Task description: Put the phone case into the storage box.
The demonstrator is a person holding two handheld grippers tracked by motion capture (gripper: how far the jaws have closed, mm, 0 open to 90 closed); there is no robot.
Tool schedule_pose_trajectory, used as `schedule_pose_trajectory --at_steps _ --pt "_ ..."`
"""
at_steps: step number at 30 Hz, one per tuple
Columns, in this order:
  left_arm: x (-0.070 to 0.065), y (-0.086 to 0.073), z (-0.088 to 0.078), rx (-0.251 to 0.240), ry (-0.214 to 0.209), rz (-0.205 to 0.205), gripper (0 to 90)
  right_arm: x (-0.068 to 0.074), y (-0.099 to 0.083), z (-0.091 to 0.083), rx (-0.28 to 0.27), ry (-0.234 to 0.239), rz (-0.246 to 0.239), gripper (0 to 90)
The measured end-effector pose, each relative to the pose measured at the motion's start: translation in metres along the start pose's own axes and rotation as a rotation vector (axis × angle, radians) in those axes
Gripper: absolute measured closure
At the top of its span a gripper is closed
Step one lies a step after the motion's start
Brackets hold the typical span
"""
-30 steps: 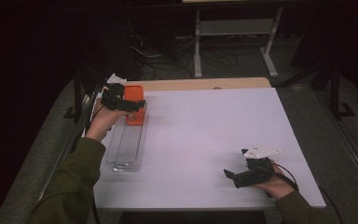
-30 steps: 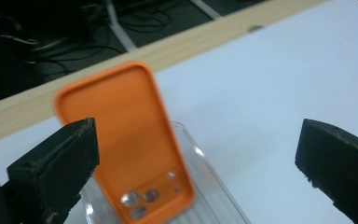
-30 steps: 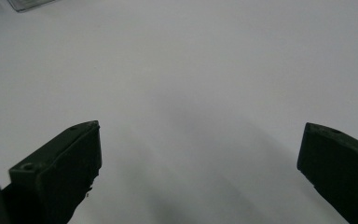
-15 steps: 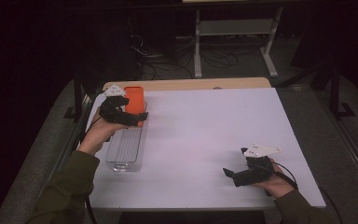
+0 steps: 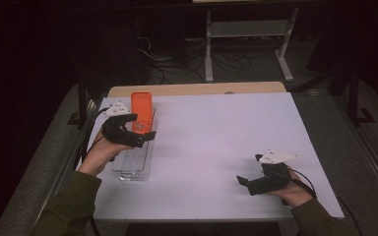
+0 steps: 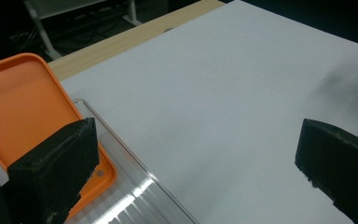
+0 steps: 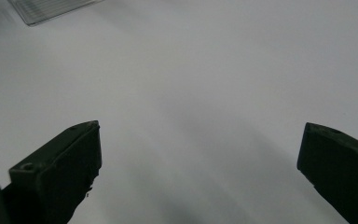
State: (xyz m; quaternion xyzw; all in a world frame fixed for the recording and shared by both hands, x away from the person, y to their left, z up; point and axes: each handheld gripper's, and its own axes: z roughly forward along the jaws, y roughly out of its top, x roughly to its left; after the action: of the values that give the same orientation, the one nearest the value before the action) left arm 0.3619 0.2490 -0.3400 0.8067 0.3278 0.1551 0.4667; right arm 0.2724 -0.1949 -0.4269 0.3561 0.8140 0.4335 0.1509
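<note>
An orange phone case (image 5: 141,109) lies flat on the far end of a long clear ribbed tray (image 5: 134,164) at the table's left side. My left gripper (image 5: 140,128) hovers just near of the case, over the tray, open and empty. In the left gripper view the orange case (image 6: 23,105) sits by the left jaw on the clear tray (image 6: 137,196), and the left gripper (image 6: 200,149) has its jaws spread wide. My right gripper (image 5: 245,186) rests low at the near right of the table, open with nothing in it; the right gripper (image 7: 200,144) looks over bare white surface.
The white table top (image 5: 216,132) has a wooden strip (image 5: 197,89) along its far edge. A corner of the clear tray (image 7: 51,9) shows far off in the right gripper view. Beyond the table are a dark floor with cables and a metal stand (image 5: 246,29).
My left gripper has drawn back toward the person, off the orange case, which stays on the tray's far end. The right gripper has not moved.
</note>
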Motion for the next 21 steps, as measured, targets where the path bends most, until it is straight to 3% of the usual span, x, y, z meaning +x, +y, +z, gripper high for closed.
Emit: schedule_pose_trajectory --at_steps 2,21 --pt "-0.003 -0.005 -0.001 -0.002 -0.009 -0.002 0.0 0.001 0.001 -0.001 0.003 0.003 0.016 0.0" --pt "-0.02 -0.046 -0.012 -0.008 -0.051 -0.015 0.0 -0.002 0.015 -0.008 -0.027 0.031 -0.005 0.0"
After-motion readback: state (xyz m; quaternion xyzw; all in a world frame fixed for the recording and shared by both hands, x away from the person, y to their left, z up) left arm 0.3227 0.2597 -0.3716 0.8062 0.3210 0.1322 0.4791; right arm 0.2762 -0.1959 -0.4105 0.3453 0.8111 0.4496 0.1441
